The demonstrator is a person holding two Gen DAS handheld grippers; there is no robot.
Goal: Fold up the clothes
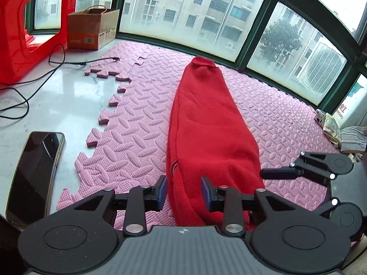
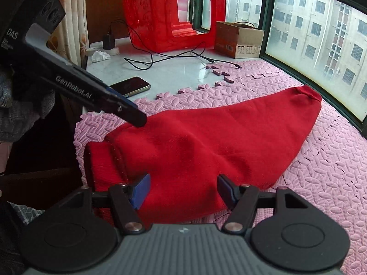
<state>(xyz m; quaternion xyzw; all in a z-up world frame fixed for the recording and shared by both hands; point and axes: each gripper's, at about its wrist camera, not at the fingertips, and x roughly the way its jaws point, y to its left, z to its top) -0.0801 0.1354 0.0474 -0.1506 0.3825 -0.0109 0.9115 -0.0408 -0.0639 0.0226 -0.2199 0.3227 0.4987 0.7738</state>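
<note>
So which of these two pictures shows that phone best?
The left wrist view: the phone lies close and large on the white sill. The right wrist view shows it small, farther off and partly hidden behind the left gripper.

Red garment (image 1: pixel 206 126): we lose its near end beneath the left tongs (image 1: pixel 183 193). Phone (image 1: pixel 34 176), left of those tongs: near corner hidden by the housing. Cloths (image 1: pixel 344 135), far right: cut by the edge, kind unclear.
</note>
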